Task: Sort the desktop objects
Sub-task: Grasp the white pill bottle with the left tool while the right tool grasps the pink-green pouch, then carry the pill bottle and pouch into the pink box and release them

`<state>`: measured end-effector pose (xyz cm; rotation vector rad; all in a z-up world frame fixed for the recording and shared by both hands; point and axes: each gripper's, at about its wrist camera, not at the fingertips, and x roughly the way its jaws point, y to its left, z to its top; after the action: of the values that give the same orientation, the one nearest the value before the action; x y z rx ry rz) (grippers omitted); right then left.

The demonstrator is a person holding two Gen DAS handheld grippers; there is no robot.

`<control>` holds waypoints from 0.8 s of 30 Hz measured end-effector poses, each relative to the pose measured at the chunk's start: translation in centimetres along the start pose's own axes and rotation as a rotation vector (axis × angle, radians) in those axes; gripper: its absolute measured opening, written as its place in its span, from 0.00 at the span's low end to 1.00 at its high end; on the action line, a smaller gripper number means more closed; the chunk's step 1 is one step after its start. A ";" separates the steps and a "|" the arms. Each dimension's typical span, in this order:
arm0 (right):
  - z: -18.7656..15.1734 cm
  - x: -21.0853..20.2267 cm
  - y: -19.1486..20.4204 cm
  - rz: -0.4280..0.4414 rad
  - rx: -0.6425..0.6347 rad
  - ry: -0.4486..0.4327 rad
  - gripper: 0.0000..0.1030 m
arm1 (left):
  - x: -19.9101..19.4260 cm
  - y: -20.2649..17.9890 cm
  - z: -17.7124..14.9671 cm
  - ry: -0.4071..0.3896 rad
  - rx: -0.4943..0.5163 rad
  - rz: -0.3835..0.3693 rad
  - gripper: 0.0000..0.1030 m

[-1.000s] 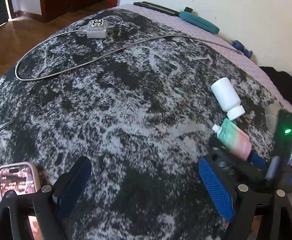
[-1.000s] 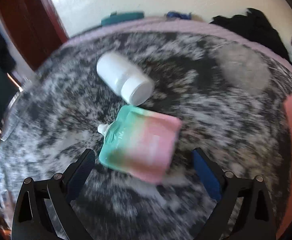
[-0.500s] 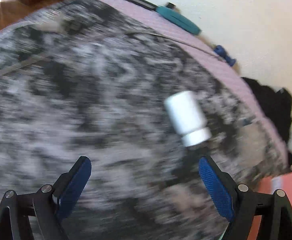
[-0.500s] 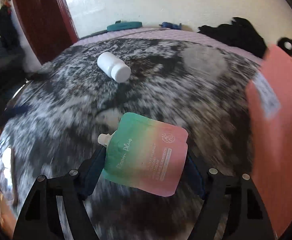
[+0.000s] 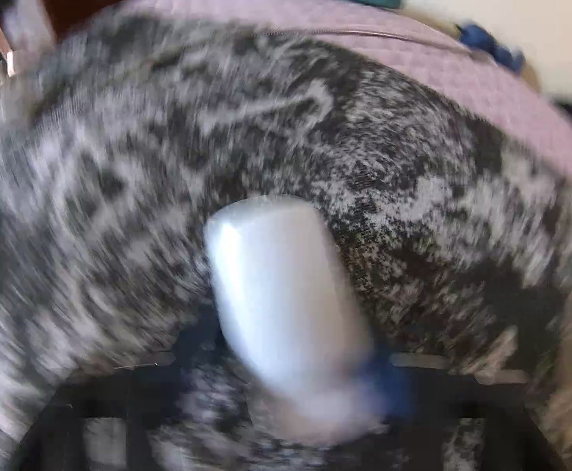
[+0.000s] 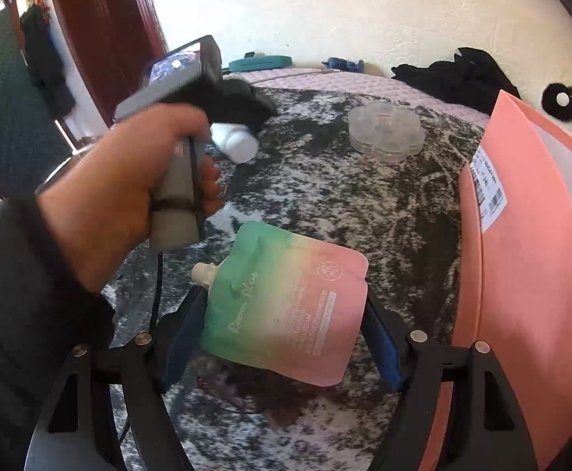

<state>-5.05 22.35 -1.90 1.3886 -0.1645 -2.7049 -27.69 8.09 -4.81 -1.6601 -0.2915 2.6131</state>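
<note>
A white bottle lies on the mottled black-and-white cloth. In the blurred left wrist view my left gripper has its blue pads drawn in against both sides of the bottle. In the right wrist view a hand holds that gripper over the bottle, with only the bottle's cap end showing. My right gripper is shut on a green-to-pink spouted pouch, held above the cloth.
A tall pink bin stands close on the right. A clear flower-shaped box sits at the back. Along the wall lie a teal case, a blue tool, black fabric and a plush toy.
The left gripper moved right to the white bottle and its fingers narrowed around it. The right gripper closed on the pouch and raised it off the cloth, drawing back.
</note>
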 end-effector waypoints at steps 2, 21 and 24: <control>0.3 -0.5 -0.2 0.012 -0.001 -0.009 0.76 | -0.2 -0.4 -0.4 -0.013 0.039 0.014 0.44; -1.3 -14.1 4.6 0.025 -0.120 -0.241 0.76 | -24.6 1.7 -15.7 -0.377 0.256 0.044 0.45; -2.0 -16.9 3.2 0.001 -0.110 -0.276 0.76 | -26.7 -0.7 -17.2 -0.399 0.288 0.009 0.45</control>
<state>6.54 21.39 10.98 0.9829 -0.0347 -2.8452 -0.78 7.76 12.09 -1.0536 0.0843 2.8103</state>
